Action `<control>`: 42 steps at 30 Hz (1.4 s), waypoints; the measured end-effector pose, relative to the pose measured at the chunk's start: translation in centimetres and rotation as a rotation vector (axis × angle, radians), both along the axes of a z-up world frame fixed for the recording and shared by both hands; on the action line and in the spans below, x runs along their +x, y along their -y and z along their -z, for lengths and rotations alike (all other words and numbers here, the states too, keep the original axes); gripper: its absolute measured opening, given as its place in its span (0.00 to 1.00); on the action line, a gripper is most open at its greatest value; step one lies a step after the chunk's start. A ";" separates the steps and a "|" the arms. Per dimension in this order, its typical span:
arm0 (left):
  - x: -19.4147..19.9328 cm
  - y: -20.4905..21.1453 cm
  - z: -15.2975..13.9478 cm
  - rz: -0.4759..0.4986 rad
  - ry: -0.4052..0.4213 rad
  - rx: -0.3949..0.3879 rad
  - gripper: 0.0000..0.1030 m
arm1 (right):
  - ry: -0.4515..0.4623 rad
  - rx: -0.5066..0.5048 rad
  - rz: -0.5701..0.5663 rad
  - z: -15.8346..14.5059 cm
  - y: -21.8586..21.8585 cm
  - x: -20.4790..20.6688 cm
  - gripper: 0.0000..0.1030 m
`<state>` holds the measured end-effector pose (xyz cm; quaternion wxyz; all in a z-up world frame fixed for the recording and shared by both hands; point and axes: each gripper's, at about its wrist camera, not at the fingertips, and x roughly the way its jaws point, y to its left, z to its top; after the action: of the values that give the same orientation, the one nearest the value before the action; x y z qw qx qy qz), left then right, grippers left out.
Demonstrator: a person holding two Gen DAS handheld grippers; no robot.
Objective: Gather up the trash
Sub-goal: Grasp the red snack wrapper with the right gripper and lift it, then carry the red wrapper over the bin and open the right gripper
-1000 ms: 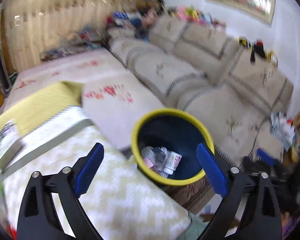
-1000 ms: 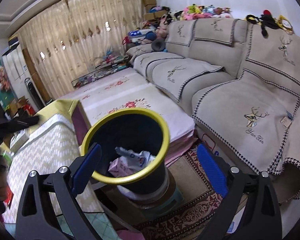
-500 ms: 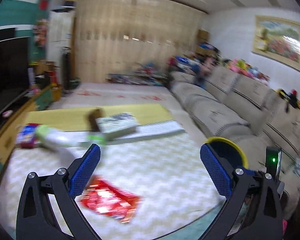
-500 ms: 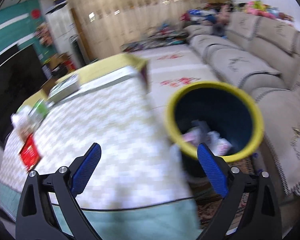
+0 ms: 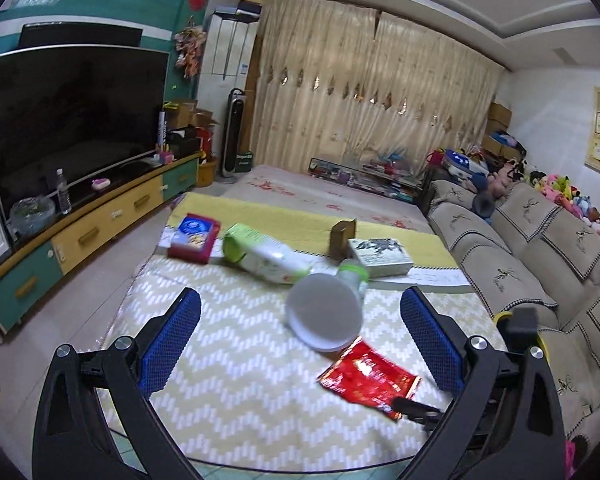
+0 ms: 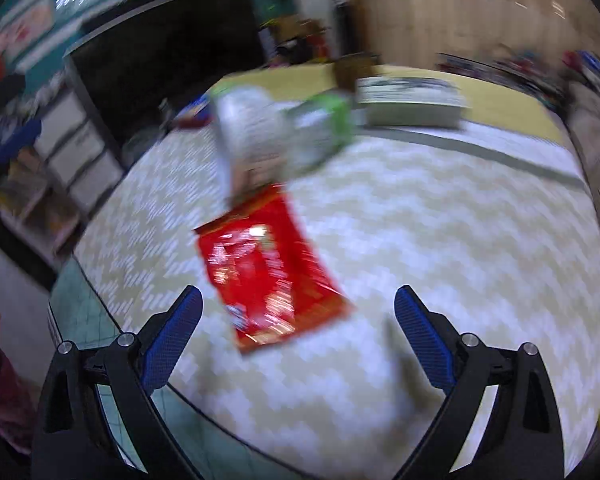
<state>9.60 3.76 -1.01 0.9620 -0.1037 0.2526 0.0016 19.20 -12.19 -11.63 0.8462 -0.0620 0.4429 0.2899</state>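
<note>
Hovering over table (image 5: 236,380), left gripper (image 5: 300,344) spread wide, gripping nothing. Right gripper (image 6: 298,336) likewise gaping and empty, lining up on red wrapper (image 6: 266,268) lying flat near the front edge, probably next pick since closest. Sitting beyond wrapper: white bottle (image 5: 326,308) on its side, green-capped pouch (image 5: 264,254), red box (image 5: 194,236). Peeking at far right, yellow bin rim (image 5: 504,315), kept beside table for short drops. Right view blurring, so details uncertain.
</note>
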 end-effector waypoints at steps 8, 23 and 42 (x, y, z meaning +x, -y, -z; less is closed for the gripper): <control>-0.1 -1.2 1.2 -0.004 -0.028 -0.025 0.95 | 0.017 -0.156 -0.089 1.7 -4.3 0.8 0.90; 0.8 0.7 2.0 0.022 -0.060 -0.027 0.95 | 0.036 -0.126 -0.096 0.4 -1.5 -2.4 0.39; 1.7 2.0 2.8 0.042 -0.086 -0.018 0.95 | -0.012 0.064 0.082 -1.3 5.8 -2.4 0.12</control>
<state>11.32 1.78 -3.85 0.9492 -0.1067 0.2957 -0.0162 16.80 -17.96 -10.34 0.8561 -0.0151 0.4408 0.2693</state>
